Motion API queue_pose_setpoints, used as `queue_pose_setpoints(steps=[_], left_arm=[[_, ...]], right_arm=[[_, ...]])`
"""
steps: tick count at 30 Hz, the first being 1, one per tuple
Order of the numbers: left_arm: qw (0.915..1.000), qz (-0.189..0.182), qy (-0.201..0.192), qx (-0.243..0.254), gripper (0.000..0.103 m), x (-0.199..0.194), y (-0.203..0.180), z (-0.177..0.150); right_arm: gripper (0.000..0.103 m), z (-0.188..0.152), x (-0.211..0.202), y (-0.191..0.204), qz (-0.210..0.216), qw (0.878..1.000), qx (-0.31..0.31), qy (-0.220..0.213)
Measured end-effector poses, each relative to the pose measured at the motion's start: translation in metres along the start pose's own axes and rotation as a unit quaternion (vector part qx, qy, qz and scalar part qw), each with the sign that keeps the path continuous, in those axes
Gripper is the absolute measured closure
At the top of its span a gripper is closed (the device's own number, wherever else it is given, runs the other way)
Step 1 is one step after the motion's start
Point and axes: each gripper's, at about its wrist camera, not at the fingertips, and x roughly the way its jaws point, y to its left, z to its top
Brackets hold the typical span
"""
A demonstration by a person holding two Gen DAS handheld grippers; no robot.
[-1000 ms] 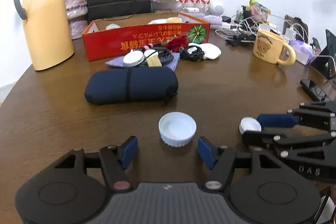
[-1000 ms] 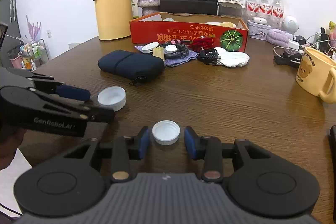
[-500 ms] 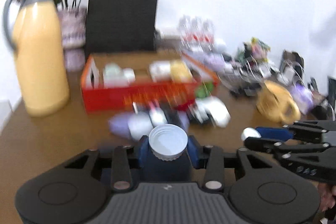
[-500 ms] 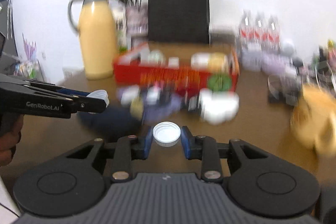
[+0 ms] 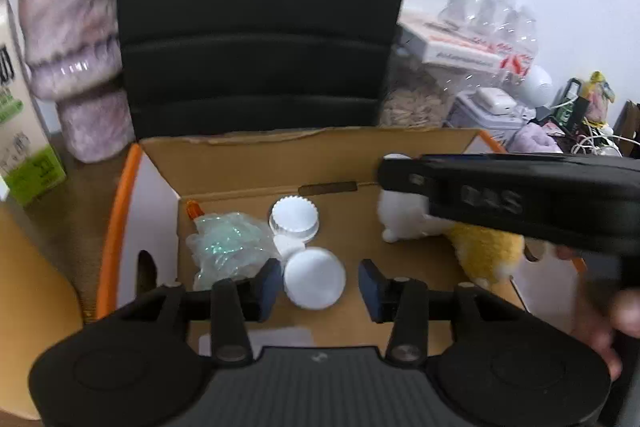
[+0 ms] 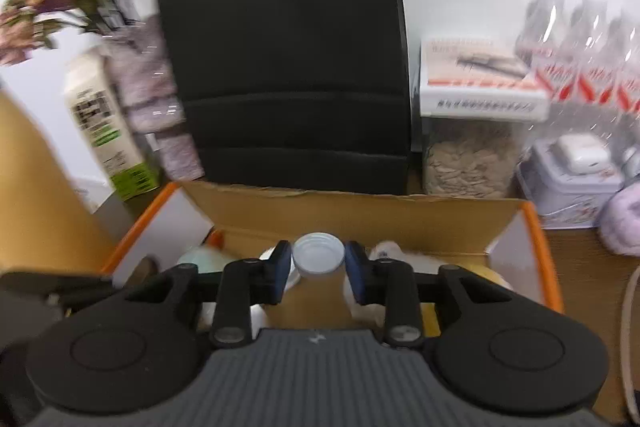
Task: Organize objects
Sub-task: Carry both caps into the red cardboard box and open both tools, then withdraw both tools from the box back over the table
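Note:
My left gripper point(image 5: 318, 285) is open above the orange-edged cardboard box point(image 5: 248, 155). A large white cap point(image 5: 315, 283) lies top up between its fingers, touching neither. My right gripper point(image 6: 319, 265) is shut on a small white cap point(image 6: 318, 258), held open side up over the box point(image 6: 400, 211). Its black body point(image 5: 520, 199) crosses the right of the left wrist view. In the box lie a ridged white lid point(image 5: 295, 218), a clear plastic bag point(image 5: 228, 247) and a white and yellow plush toy point(image 5: 476, 243).
A black paper bag point(image 5: 256, 19) stands behind the box, with a purple vase point(image 5: 72, 67) and a green and white carton point(image 6: 108, 131) to its left. Water bottles point(image 6: 580, 39), a flakes jar point(image 6: 468, 163) and a tin point(image 6: 572, 187) are at the right.
Both grippers moved forward from the table to over the box. The left gripper has opened and let go of the large white cap, which has flipped over. The right still holds the small cap.

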Motion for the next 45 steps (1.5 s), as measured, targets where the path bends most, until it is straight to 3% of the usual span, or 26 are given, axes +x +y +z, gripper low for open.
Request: queue_pose_setpoints(steps=[1, 3, 7, 10, 12, 15, 17, 22, 23, 25, 27, 29, 33, 37, 40, 43, 45], left_arm=[[1.0, -0.004, -0.002, -0.005, 0.055, 0.001, 0.003, 0.0], [0.9998, -0.014, -0.013, -0.006, 0.046, -0.005, 0.008, -0.003], [0.9987, -0.006, -0.048, -0.014, 0.04, -0.034, 0.014, -0.002], [0.9963, 0.011, -0.084, -0.013, 0.036, -0.071, 0.013, 0.0], [0.994, 0.028, -0.105, -0.015, 0.027, -0.095, 0.011, -0.003], [0.9895, 0.061, -0.131, -0.003, 0.024, -0.136, -0.003, -0.021], [0.9864, 0.066, -0.15, 0.006, 0.018, -0.168, -0.014, -0.048], [0.9782, 0.049, -0.201, 0.015, 0.009, -0.248, -0.045, -0.149], [0.9775, 0.034, -0.208, 0.008, 0.005, -0.263, -0.051, -0.175], [0.9774, -0.013, -0.211, 0.006, 0.0, -0.282, -0.059, -0.221], [0.9822, -0.036, -0.185, 0.0, 0.0, -0.289, -0.067, -0.263], [0.9891, -0.015, -0.146, -0.017, 0.0, -0.292, -0.074, -0.302], [0.9918, 0.017, -0.118, -0.047, 0.0, -0.309, -0.079, -0.35], [0.988, 0.029, -0.149, -0.03, 0.0, -0.323, -0.079, -0.357], [0.9864, 0.066, -0.144, -0.043, 0.002, -0.314, -0.07, -0.344], [0.9848, 0.057, -0.159, -0.044, 0.002, -0.311, -0.069, -0.338], [0.9837, 0.053, -0.167, -0.039, 0.008, -0.303, -0.066, -0.328]], right_arm=[[0.048, -0.001, 0.011, -0.002, -0.005, 1.0, 0.007, 0.004], [0.048, -0.006, 0.02, 0.001, -0.011, 1.0, -0.011, 0.004], [0.048, -0.007, 0.01, -0.003, -0.018, 1.0, -0.001, -0.011], [0.043, -0.001, -0.023, -0.005, -0.02, 0.999, -0.006, -0.031], [0.037, 0.001, -0.051, -0.001, -0.028, 0.998, -0.023, -0.047], [0.033, -0.007, -0.1, 0.007, -0.038, 0.996, -0.049, -0.069], [0.023, -0.022, -0.139, 0.011, -0.039, 0.994, -0.05, -0.088], [0.013, -0.106, -0.24, 0.016, -0.014, 0.992, -0.04, -0.122], [0.007, -0.125, -0.257, 0.018, -0.008, 0.992, -0.035, -0.124], [0.004, -0.174, -0.29, 0.025, 0.006, 0.992, -0.032, -0.12], [0.001, -0.224, -0.316, 0.033, 0.013, 0.992, -0.037, -0.118], [0.001, -0.272, -0.334, 0.037, -0.009, 0.994, -0.036, -0.105], [0.002, -0.335, -0.369, 0.044, -0.008, 0.998, -0.031, -0.056], [0.002, -0.356, -0.388, 0.044, 0.005, 0.998, -0.028, -0.06], [0.005, -0.355, -0.38, 0.041, -0.03, 0.997, -0.02, -0.066], [0.008, -0.347, -0.373, 0.039, -0.029, 0.996, -0.012, -0.079], [0.012, -0.34, -0.364, 0.039, -0.026, 0.996, -0.013, -0.083]])
